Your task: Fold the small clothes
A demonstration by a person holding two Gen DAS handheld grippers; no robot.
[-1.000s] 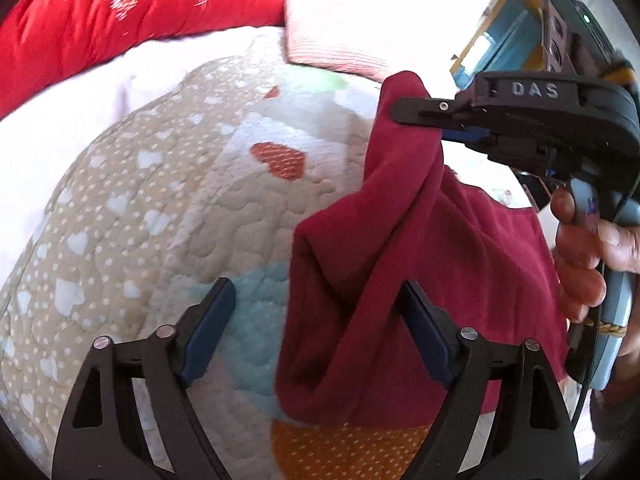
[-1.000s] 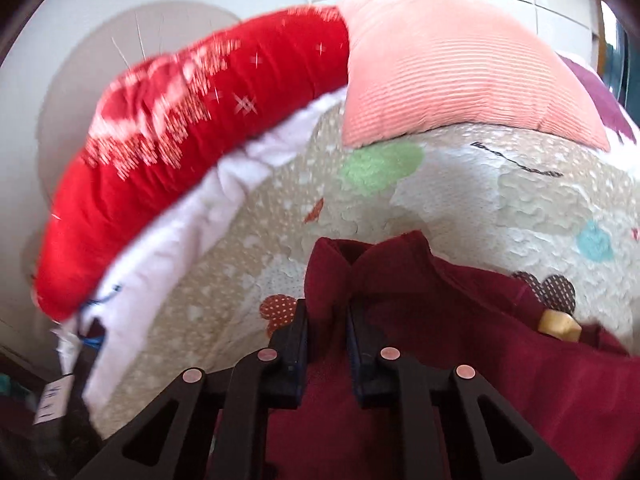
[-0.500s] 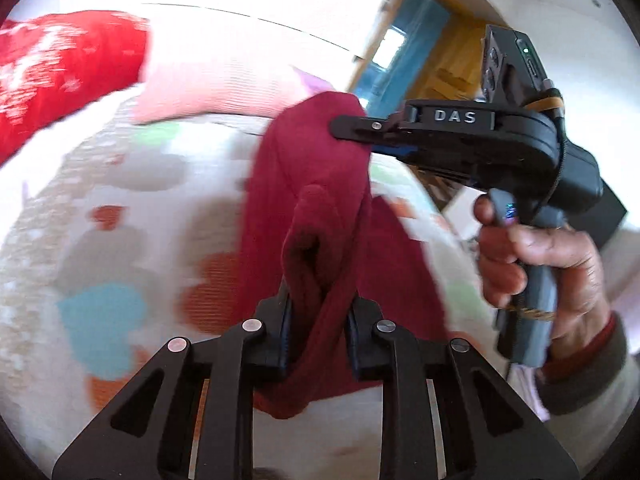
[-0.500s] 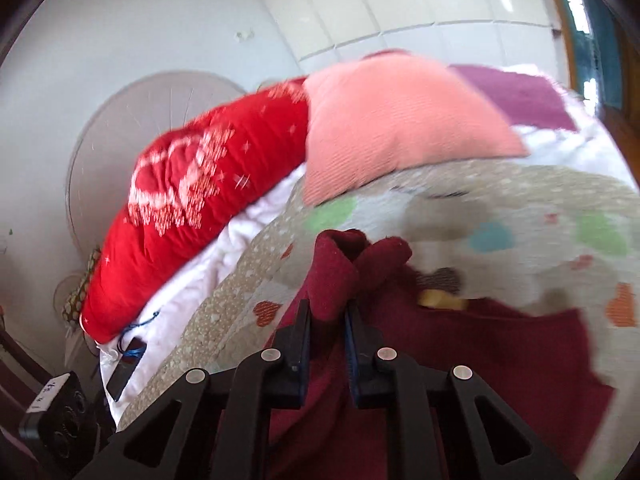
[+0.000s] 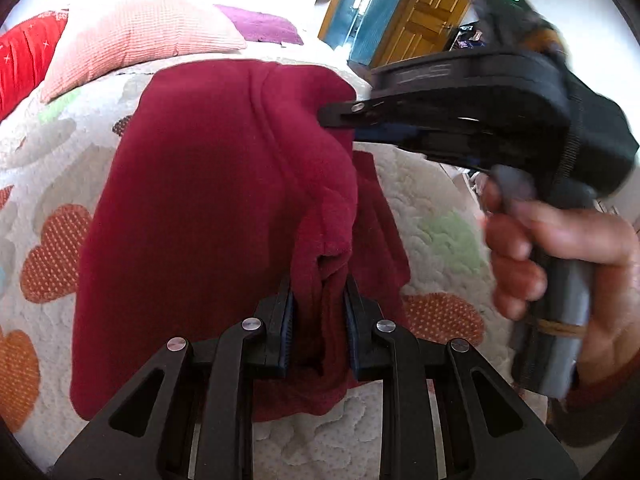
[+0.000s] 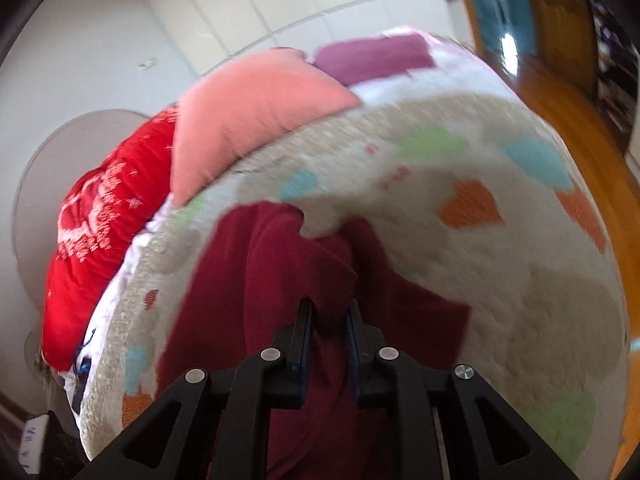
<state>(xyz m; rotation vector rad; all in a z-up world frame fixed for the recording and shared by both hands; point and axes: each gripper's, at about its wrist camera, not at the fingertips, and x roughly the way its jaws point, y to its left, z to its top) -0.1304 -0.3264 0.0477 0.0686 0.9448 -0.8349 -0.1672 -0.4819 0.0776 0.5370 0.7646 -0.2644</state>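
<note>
Two claws gripped one dark red garment (image 5: pixel 208 208) and held it up above the bed. The left claw (image 5: pixel 318 316) was pinched narrow on a bunched fold of the cloth at the near, lower part, its blue-padded fingers (image 5: pixel 286 320) pressing the fabric from both sides. The right claw (image 6: pixel 328 332) was clamped the same way on another fold, and in the left wrist view it (image 5: pixel 340 118) came in from the right and bit the garment's upper corner. Between the two grips the garment hung as a broad red sheet, with a second layer drooping behind it on the right. A bare hand (image 5: pixel 560 264) wrapped the grey handle of the right claw's tool. Beneath the cloth lay a quilted bedspread (image 5: pixel 440 208) in cream and beige, scattered with orange, green and blue hearts. Farther back sat a pink ribbed pillow (image 5: pixel 132 40), a red cushion (image 6: pixel 100 220) with white stitching beside it, and a purple cloth (image 5: pixel 260 28) behind. A wooden door (image 5: pixel 428 4) stood past the bed's far corner.
</note>
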